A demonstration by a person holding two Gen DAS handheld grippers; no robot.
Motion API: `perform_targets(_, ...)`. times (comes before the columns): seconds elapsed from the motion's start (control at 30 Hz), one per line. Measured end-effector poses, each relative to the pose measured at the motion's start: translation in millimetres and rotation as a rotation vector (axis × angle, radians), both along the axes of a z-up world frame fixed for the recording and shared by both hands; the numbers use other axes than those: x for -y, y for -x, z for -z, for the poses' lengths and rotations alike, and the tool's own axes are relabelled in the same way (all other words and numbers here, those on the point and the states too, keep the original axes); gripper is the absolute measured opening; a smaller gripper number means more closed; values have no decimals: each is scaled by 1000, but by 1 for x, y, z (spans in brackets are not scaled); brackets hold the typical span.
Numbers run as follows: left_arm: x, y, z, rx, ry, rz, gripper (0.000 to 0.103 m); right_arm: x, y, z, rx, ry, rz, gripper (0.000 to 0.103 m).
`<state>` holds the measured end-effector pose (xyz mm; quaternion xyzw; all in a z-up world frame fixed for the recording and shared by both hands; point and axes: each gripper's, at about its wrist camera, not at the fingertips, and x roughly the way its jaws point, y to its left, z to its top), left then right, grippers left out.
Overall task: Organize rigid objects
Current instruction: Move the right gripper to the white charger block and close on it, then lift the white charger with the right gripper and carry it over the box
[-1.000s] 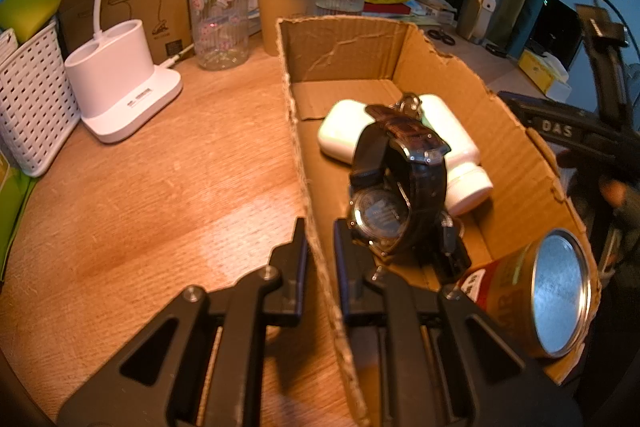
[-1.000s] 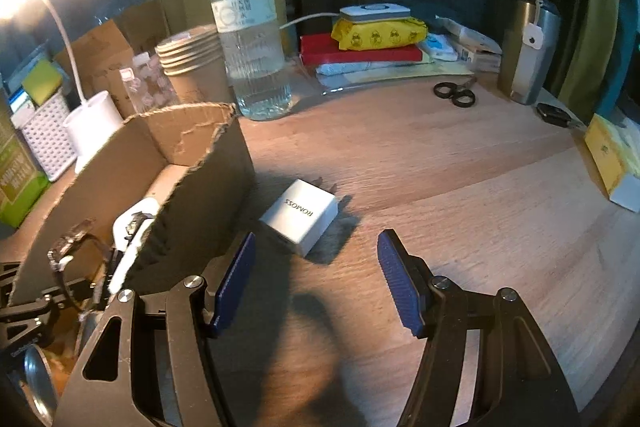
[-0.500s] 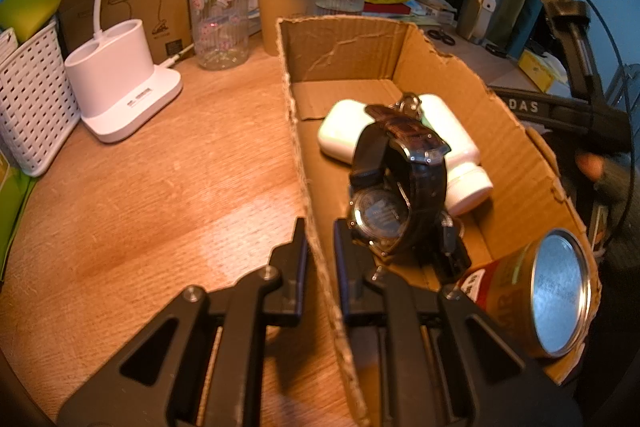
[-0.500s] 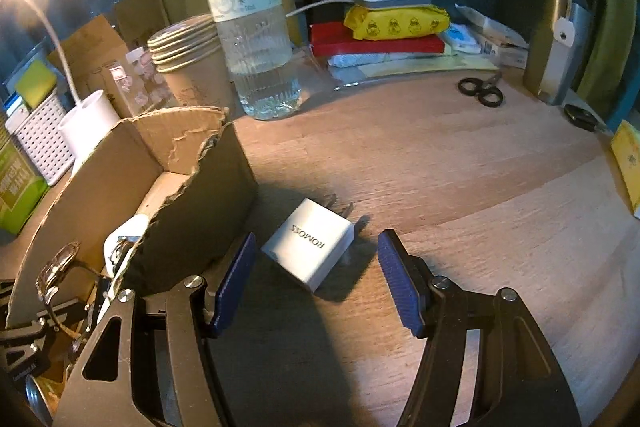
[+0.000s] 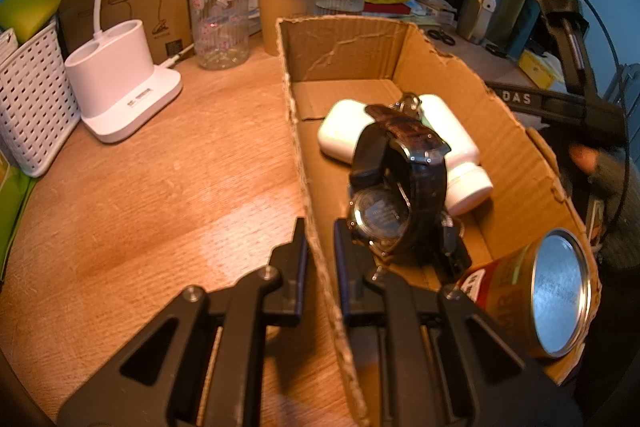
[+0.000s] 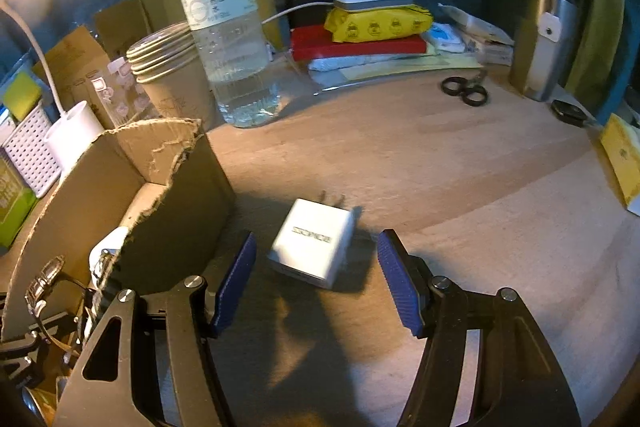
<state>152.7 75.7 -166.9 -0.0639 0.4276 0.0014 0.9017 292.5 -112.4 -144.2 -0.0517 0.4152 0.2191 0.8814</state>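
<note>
The right gripper (image 6: 316, 281), spread, is sitting closer around one charger (image 6: 314, 243); the left gripper (image 5: 320, 247) is pinching one box (image 5: 296, 131) wall.

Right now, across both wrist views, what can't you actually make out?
- Left wrist: the box floor under the watch; the watch, bottle and can cover it.
- Left wrist: the right tool; box wall and frame edge cut it off.
- Right wrist: the charger lettering; blurred.
- Right wrist: the box contents; its wall hides most.
- Right wrist: the bottle cap; cropped at the top.
</note>
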Motion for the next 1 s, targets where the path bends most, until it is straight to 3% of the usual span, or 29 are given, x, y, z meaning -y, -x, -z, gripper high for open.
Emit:
perform_targets(0.07, 0, 0, 0, 0, 0, 0, 13, -1, -3, 3, -10, 2, 3, 66)
perform_targets(0.17, 0, 0, 0, 0, 0, 0, 13, -2, -7, 4, -20, -3, 4, 57)
perform_targets(0.23, 0, 0, 0, 0, 0, 0, 13, -2, -9, 6, -34, 1, 4, 46)
perform_targets(1.0, 0, 0, 0, 0, 0, 0, 13, 8, 27, -23, 93, 2, 31, 38)
